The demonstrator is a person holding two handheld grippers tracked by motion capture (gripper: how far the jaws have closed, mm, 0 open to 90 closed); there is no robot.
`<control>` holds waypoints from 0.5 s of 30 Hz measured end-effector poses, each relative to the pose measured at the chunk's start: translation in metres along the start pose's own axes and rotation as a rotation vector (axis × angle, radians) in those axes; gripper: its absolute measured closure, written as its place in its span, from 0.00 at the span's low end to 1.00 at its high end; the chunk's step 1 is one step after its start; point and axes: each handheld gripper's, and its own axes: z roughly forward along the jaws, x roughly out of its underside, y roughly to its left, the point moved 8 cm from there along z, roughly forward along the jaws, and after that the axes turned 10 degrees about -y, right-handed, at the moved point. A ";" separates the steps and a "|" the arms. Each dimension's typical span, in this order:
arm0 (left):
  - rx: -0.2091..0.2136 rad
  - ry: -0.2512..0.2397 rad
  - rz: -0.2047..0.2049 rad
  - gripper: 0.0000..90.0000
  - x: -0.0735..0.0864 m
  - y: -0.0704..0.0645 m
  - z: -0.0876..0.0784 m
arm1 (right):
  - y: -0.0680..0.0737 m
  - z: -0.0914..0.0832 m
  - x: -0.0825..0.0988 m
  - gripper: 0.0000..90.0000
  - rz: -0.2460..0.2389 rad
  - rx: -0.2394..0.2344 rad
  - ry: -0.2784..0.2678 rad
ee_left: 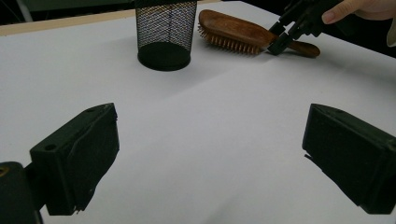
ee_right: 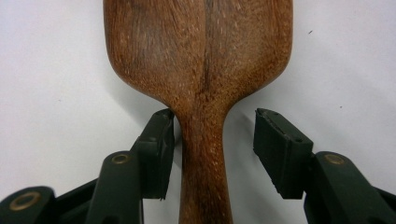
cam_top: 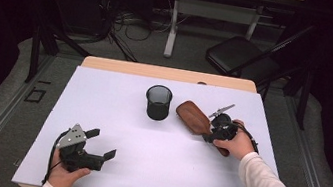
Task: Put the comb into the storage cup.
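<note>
A brown wooden hairbrush (cam_top: 193, 117) lies bristles down on the white table, right of a black mesh cup (cam_top: 158, 102). My right gripper (cam_top: 212, 135) straddles the brush's narrow handle just below the head. In the right gripper view the brush (ee_right: 201, 56) runs up between the jaws of my right gripper (ee_right: 215, 135): one pad sits at the handle's side, the other stands off with a gap, so it is open. My left gripper (cam_top: 102, 144) rests at the front left, open and holding nothing. The left gripper view shows its wide jaws (ee_left: 210, 154), the cup (ee_left: 164, 32) and the brush (ee_left: 233, 32).
The white table cover (cam_top: 142, 170) stretches between the two hands. Behind the table's far edge are a dark chair (cam_top: 241, 55), a desk leg (cam_top: 172, 28) and cables on the floor.
</note>
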 end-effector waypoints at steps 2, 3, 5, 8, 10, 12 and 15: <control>-0.003 0.001 0.001 0.04 0.000 0.000 0.000 | 0.000 0.001 0.000 0.56 -0.002 -0.003 -0.002; -0.003 0.001 0.000 0.04 0.000 0.000 0.000 | 0.000 0.000 0.000 0.56 0.000 -0.004 0.010; 0.000 0.000 0.000 0.04 0.000 0.000 0.000 | 0.000 0.002 -0.001 0.57 -0.001 -0.011 -0.006; 0.000 0.000 0.000 0.04 0.000 0.000 0.000 | 0.001 0.002 -0.002 0.58 0.003 -0.013 -0.008; 0.000 0.000 0.000 0.04 0.000 0.000 0.000 | 0.001 0.002 -0.002 0.59 0.006 -0.014 -0.006; 0.000 0.000 0.000 0.04 0.000 0.000 0.000 | 0.000 0.002 -0.002 0.61 0.007 -0.014 -0.006; 0.000 0.000 0.000 0.04 0.000 0.000 0.000 | 0.000 0.003 -0.003 0.62 0.018 -0.013 -0.013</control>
